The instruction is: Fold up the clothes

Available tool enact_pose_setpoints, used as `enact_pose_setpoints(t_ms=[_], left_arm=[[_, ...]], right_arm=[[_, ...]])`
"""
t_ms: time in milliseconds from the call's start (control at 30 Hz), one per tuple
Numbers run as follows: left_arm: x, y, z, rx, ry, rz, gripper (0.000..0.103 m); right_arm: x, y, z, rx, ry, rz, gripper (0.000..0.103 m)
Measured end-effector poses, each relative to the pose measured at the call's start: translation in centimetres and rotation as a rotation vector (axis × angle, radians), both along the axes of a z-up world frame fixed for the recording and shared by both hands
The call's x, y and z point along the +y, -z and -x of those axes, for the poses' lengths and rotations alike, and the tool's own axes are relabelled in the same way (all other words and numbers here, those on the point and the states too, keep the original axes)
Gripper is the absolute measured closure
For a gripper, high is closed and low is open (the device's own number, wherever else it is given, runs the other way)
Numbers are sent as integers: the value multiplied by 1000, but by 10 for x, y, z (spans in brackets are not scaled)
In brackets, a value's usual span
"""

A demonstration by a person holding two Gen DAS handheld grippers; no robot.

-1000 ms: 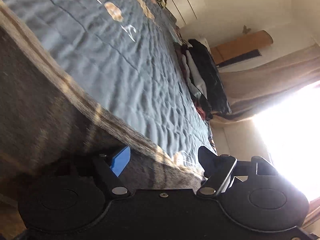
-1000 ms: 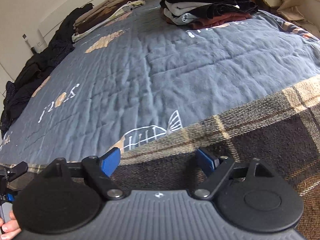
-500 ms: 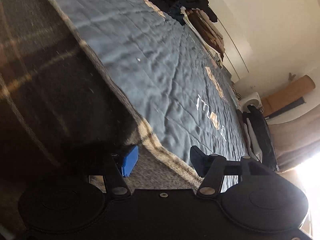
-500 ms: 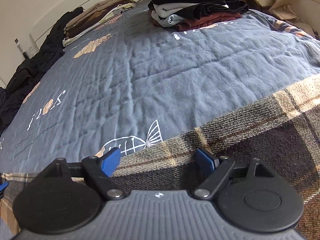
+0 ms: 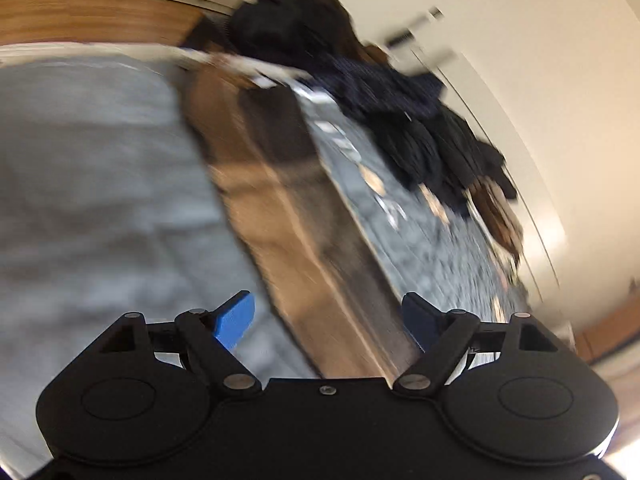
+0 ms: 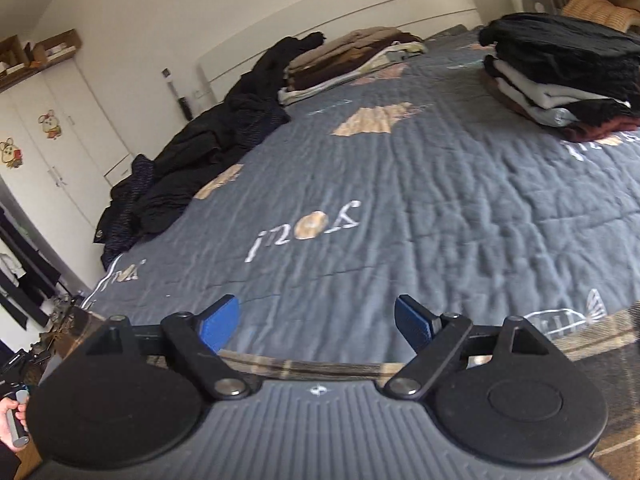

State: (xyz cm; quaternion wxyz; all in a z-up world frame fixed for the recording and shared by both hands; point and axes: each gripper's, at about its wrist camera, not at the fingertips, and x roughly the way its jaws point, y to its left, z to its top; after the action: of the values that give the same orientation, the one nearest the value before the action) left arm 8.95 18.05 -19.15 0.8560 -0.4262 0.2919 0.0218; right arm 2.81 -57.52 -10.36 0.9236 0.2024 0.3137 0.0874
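My right gripper [image 6: 316, 322] is open and holds nothing, low over the near edge of a bed with a grey-blue quilt [image 6: 400, 200]. A heap of dark unfolded clothes [image 6: 172, 176] lies along the bed's far left. Behind it is a folded brown and beige stack [image 6: 348, 60], and a second folded stack [image 6: 560, 76] sits at the right. A plaid cloth [image 6: 304, 366] runs along the near edge under the fingers. The left wrist view is blurred: my left gripper [image 5: 326, 320] is open over the plaid cloth [image 5: 304, 216], beside the dark heap [image 5: 400, 120].
A broad blurred grey fabric [image 5: 80, 200] fills the left of the left wrist view; what it is cannot be told. Wooden floor [image 5: 80, 12] shows above it. White wardrobe doors [image 6: 60, 140] stand left of the bed. A hand [image 6: 10, 420] grips a handle at lower left.
Both grippers have swung left. The right view now faces the dark heap instead of the right-hand stack. The left gripper turned fast, blurring its view. Both stay open.
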Motion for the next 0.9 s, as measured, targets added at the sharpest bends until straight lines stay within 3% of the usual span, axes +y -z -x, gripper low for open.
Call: enact_pose_setpoints(t_ms=[133, 367, 567, 900], left_arm=[[35, 7, -9, -17, -45, 22, 25], [53, 24, -49, -20, -43, 21, 29], [69, 37, -64, -42, -49, 44, 37], [86, 46, -84, -66, -47, 48, 39]], right_arm=[[54, -9, -9, -7, -79, 5, 17], [123, -5, -15, 29, -158, 14, 17], [155, 1, -10, 60, -183, 24, 17], [191, 4, -8, 71, -203, 23, 17]])
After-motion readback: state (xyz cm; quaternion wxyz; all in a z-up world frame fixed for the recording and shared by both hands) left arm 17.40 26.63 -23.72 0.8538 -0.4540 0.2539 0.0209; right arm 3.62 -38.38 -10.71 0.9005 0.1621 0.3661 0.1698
